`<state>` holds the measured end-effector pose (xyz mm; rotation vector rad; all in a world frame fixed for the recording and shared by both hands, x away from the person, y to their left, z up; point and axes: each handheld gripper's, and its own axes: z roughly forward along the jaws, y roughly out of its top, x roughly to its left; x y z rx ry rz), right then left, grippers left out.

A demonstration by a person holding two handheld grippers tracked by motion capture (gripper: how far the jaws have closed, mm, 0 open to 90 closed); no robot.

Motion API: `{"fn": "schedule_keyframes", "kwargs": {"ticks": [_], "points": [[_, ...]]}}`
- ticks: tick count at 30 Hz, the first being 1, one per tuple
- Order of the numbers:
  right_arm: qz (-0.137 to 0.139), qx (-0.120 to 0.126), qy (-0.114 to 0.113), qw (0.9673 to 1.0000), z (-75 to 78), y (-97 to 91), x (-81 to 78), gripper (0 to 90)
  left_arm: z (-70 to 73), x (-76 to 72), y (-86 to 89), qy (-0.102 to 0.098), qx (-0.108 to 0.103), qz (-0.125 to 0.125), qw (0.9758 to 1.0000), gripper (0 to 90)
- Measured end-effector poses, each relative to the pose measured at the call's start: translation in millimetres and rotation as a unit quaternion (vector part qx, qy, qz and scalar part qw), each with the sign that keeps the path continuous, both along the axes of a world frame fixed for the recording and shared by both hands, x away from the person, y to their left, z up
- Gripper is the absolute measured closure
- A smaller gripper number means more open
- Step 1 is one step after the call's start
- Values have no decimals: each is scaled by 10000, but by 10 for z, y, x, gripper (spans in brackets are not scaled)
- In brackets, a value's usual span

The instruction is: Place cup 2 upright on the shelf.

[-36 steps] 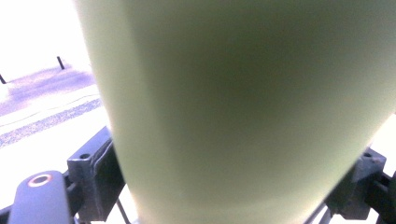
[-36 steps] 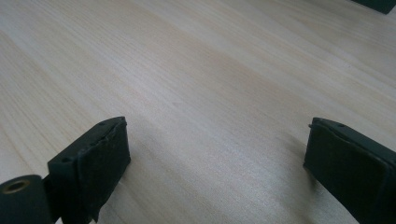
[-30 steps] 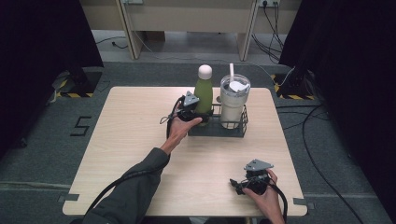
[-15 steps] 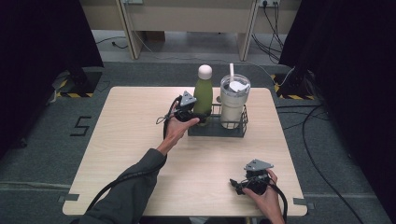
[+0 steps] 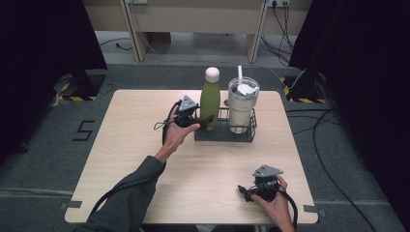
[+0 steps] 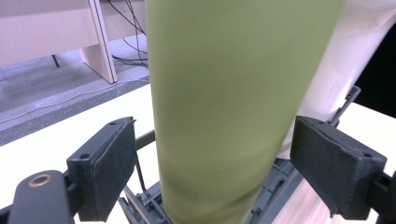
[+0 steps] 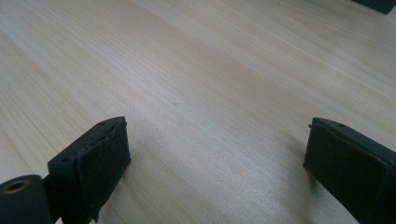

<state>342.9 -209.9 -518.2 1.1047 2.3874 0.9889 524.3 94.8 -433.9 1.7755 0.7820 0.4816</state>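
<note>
Left gripper view: jaws spread wide, one pad each side of green bottle (image 6: 233,107), small gaps both sides, nothing clamped yet. Bottle dead centre between pads, straight ahead along jaw line, long axis upright, roughly square to closing direction. Lower body of bottle at pad level, base down in dark wire caddy (image 6: 275,186). Pale tumbler (image 6: 345,60) just behind and to one side of bottle, near the far pad.

High view: left gripper (image 5: 200,122) at near-left side of caddy (image 5: 225,135), pointing in at bottle (image 5: 210,101), left hand (image 5: 178,133) behind it. Bottle in left compartment, white cap on top, standing straight. Tumbler (image 5: 241,104) with lid and straw in right compartment, just beside bottle; touching or not, cannot tell. Caddy on far middle of wooden table (image 5: 135,145).

Right gripper (image 5: 249,189) well apart, near front-right table edge, held low in right hand (image 5: 270,200). Right gripper view: jaws wide apart over bare wood, gripping nothing.

Judgement: left hand far nearer, bottle already bracketed, so likely next move is straight squeeze, then vertical lift along bottle axis to clear caddy rail. Far pad close to tumbler, risk of nudging it on closing or lift.
</note>
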Motion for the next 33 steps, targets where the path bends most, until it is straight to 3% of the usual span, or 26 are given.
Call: {"fn": "schedule_keyframes", "kwargs": {"ticks": [4, 8, 24, 33], "points": [[-1, 0, 1, 10000, 0, 0, 0, 71, 1, -50, 49, 22, 61, -57, 10000, 146], [-4, 3, 7, 10000, 0, 1, -1, 71, 19, -103, 116, 113, -48, -87, 9999, 146], [-7, 2, 12, 10000, 1, 0, -1, 70, 44, -243, 283, 311, -126, -202, 9992, 146], [-10, 2, 15, 10000, 1, 1, -1, 70, 86, -439, 406, 385, -88, -306, 9988, 146]]}}
